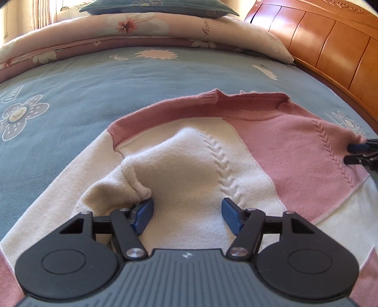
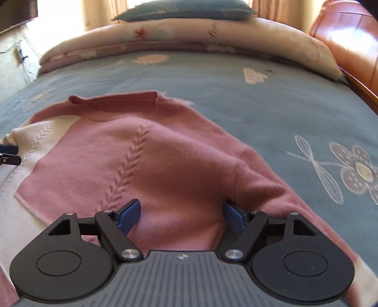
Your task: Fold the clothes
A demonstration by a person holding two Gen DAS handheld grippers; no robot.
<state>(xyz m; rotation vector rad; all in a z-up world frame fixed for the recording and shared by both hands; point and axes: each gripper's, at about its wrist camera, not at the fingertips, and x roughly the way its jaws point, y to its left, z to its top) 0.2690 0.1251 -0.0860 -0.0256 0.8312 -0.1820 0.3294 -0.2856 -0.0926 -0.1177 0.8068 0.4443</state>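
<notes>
A pink and cream knit sweater (image 1: 236, 151) lies flat on the blue flowered bedspread (image 1: 118, 78), collar (image 1: 248, 106) toward the far side. My left gripper (image 1: 187, 207) hovers open over the cream half. A folded-in cream sleeve (image 1: 122, 179) ends right at its left fingertip (image 1: 145, 210), outside the jaws. My right gripper (image 2: 182, 207) is open above the pink half (image 2: 141, 160). A raised fold of pink sleeve (image 2: 257, 186) lies against its right fingertip (image 2: 232, 215). Each gripper shows at the edge of the other's view: the right gripper (image 1: 354, 154), the left gripper (image 2: 9, 154).
A folded floral quilt (image 1: 141, 30) with a dark blue pillow (image 1: 160, 7) on top lies across the far side of the bed. An orange wooden headboard (image 1: 330, 47) runs along the right. Curtains (image 2: 106, 9) hang behind. Bare bedspread (image 2: 283, 113) surrounds the sweater.
</notes>
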